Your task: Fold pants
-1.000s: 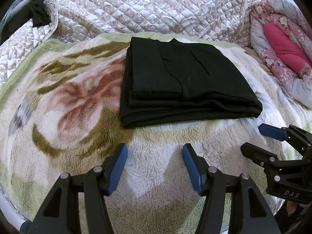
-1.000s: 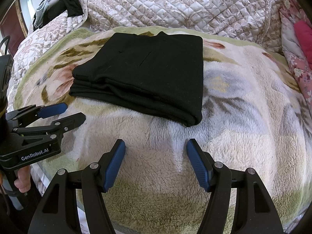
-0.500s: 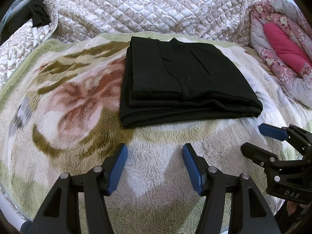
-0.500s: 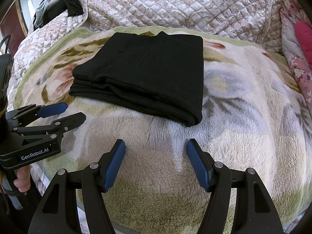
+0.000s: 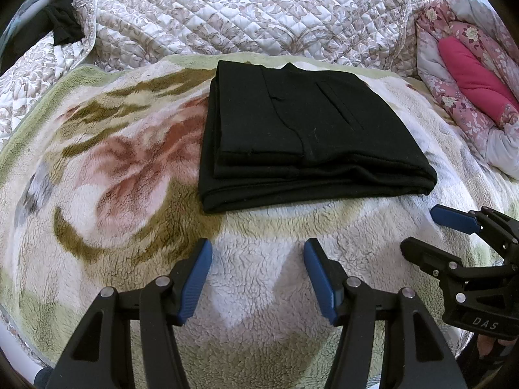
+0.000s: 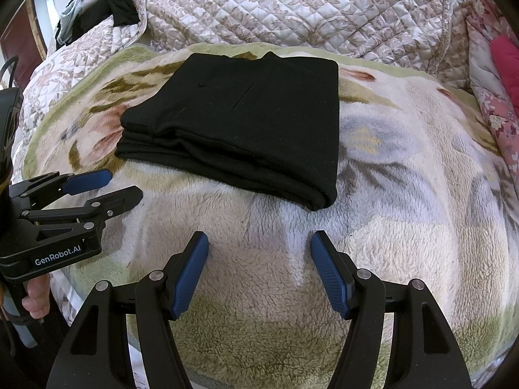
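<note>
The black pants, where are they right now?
The black pants lie folded on the flowery fleece blanket, ahead of both open claws, with the quilted cover behind them.

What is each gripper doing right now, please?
Left gripper: open, holding nothing, short of the folded black pants.
Right gripper: open, holding nothing, over the fleece blanket.
</note>
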